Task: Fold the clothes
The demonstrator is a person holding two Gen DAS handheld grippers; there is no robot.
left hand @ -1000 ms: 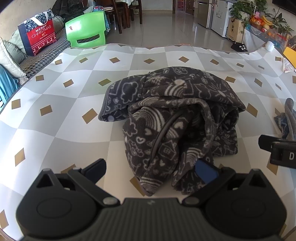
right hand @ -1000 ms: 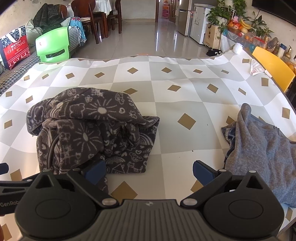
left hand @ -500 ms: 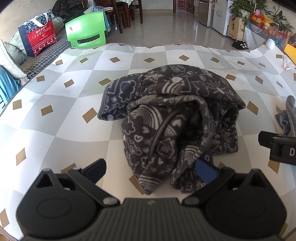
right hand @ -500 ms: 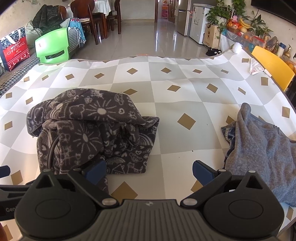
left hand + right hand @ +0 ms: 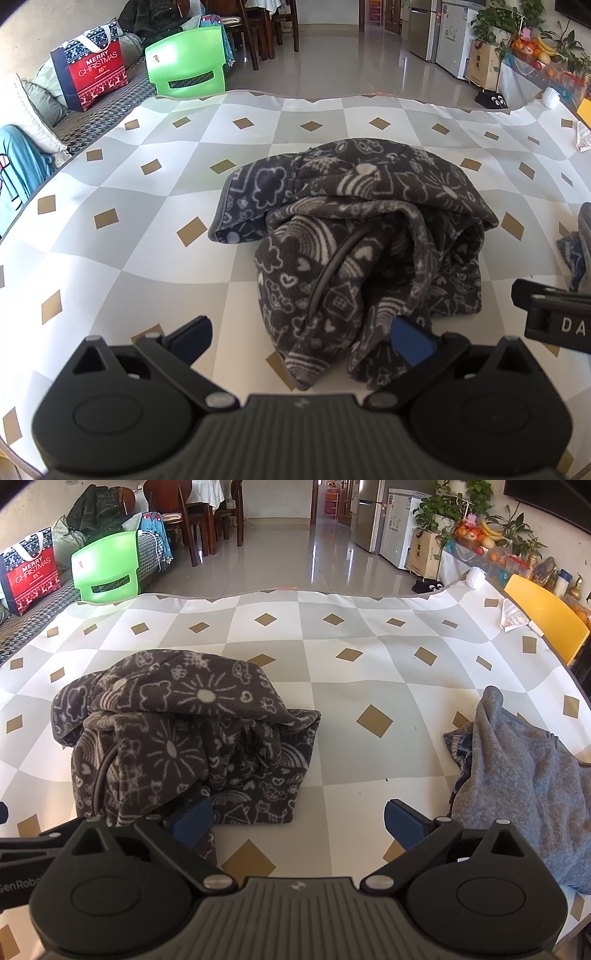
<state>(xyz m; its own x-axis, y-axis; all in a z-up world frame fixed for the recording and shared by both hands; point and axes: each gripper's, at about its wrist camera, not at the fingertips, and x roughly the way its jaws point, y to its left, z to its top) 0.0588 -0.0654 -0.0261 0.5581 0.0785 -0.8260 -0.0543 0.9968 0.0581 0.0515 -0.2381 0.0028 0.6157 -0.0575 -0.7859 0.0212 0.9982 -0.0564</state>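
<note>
A dark fleece garment with white doodle print lies bundled on the checked tablecloth. My left gripper is open just in front of its near edge, the hanging cloth lying between the two blue pads without being pinched. In the right wrist view the same fleece garment sits to the left. My right gripper is open over bare tablecloth, its left pad close to the garment's near right corner. A grey fleece garment is heaped to the right.
The table's far edge drops to a tiled floor. A green chair and a red gift bag stand beyond the left side. A yellow chair and a paper packet are at the far right.
Both grippers stay open and hardly move. The left wrist view has crept slightly forward towards the dark garment, which has not changed shape.
</note>
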